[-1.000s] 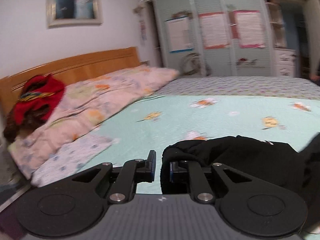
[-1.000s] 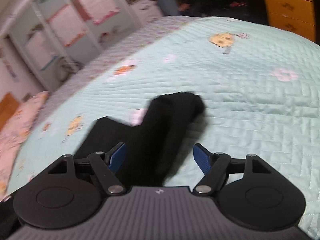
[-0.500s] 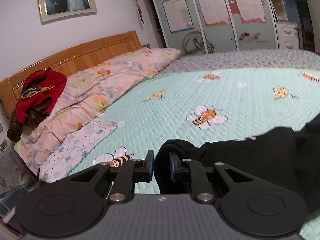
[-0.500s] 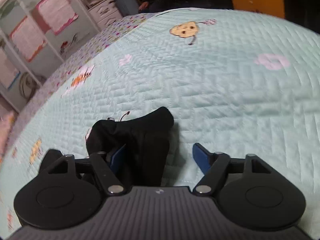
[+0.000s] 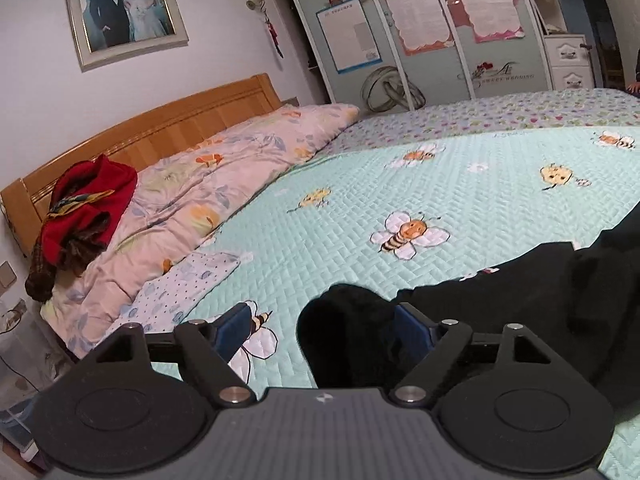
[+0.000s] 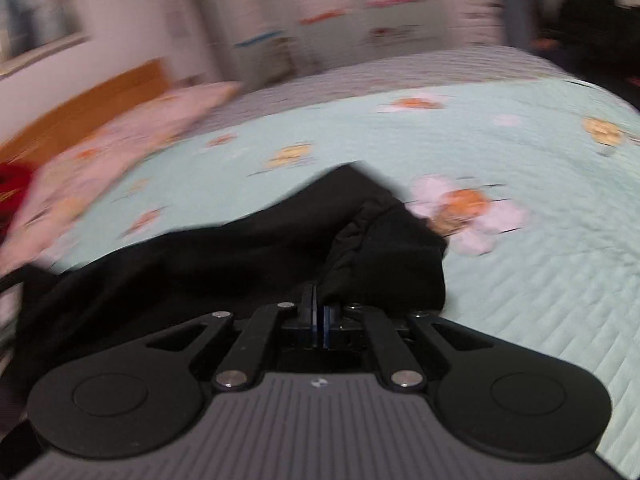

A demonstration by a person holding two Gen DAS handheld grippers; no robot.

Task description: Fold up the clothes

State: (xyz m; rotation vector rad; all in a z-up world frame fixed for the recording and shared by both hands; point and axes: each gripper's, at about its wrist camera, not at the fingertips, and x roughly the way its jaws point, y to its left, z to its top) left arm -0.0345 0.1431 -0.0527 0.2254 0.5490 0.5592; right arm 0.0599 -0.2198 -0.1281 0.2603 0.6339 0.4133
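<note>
A black garment point(image 5: 520, 300) lies crumpled on the mint bee-print bedspread point(image 5: 460, 184). In the left wrist view my left gripper point(image 5: 324, 328) has its jaws opening wide. A rounded end of the black cloth sits between them, close to the right pad point(image 5: 414, 326) and well apart from the left pad point(image 5: 234, 326). In the blurred right wrist view my right gripper point(image 6: 320, 318) is shut, with a bunched fold of the black garment point(image 6: 240, 260) pinched at its tips and lifted off the bedspread point(image 6: 540, 280).
A pink floral duvet point(image 5: 208, 184) runs along the wooden headboard point(image 5: 160, 132) at the left. A red garment point(image 5: 86, 208) is piled on its near end. A wardrobe with posters point(image 5: 420, 40) stands beyond the bed.
My left gripper has let go of the black cloth end and spread its jaws. My right gripper has closed on the garment and swung fast across the bed, rolling as it went.
</note>
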